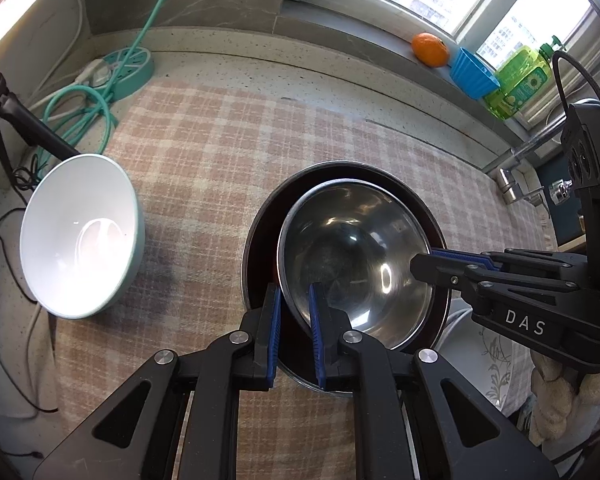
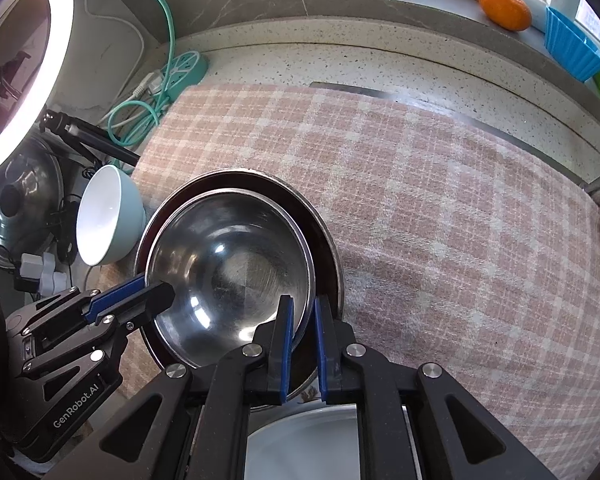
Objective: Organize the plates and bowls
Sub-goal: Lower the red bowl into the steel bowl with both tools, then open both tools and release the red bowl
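Your left gripper (image 1: pixel 294 312) is clamped on the near rim of the steel bowl (image 1: pixel 356 256), one finger inside, one outside. Your right gripper (image 2: pixel 303 320) pinches the opposite rim the same way. The bowl sits inside a dark pan (image 1: pixel 260 240) on the checked cloth (image 1: pixel 220 140); the white bowl (image 1: pixel 80 236) lies tilted off to the left.

Left wrist view: steeply down along the left gripper (image 1: pixel 294 304), close above the steel bowl (image 1: pixel 352 248); window sill at top.
Right wrist view: steeply down along the right gripper (image 2: pixel 302 316), close, from the bowl's opposite side.
Shared: steel bowl, white bowl (image 1: pixel 80 236), checked cloth (image 1: pixel 220 140), orange (image 1: pixel 430 49); each view shows the other gripper.
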### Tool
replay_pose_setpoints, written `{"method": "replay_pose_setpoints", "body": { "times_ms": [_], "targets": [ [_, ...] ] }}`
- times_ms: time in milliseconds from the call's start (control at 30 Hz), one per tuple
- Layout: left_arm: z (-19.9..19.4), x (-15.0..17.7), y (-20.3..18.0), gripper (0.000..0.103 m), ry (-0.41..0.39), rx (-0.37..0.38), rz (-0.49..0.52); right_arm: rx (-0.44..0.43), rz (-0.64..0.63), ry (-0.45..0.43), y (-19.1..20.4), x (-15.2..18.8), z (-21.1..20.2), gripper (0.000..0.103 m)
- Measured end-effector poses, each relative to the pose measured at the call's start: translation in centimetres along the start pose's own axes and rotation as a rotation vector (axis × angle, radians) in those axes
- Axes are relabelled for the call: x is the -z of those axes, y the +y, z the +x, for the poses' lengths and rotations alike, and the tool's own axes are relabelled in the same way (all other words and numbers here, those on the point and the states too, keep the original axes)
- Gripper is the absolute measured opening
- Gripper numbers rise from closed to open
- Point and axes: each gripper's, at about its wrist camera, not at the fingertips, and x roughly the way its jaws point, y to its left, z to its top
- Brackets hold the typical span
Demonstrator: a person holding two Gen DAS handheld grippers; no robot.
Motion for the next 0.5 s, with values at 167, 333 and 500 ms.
{"method": "replay_pose_setpoints", "body": {
  "times_ms": [167, 333, 500],
  "targets": [
    [0.07, -0.01, 0.05, 0.012, 0.008, 0.011, -0.004, -0.001, -0.001, 0.005, -0.05, -0.10, 0.00, 0.011],
    [0.09, 0.06, 0.05, 0.012, 0.011, 0.015, -0.003, 0.003, 0.001, 0.006, -0.01, -0.09, 0.01, 0.012],
    [-0.05, 0.07, 0.13, 0.012, 0.006, 0.018, -0.011, -0.001, 0.000, 0.004, 0.02, -0.12, -0.09, 0.013]
  ]
}}
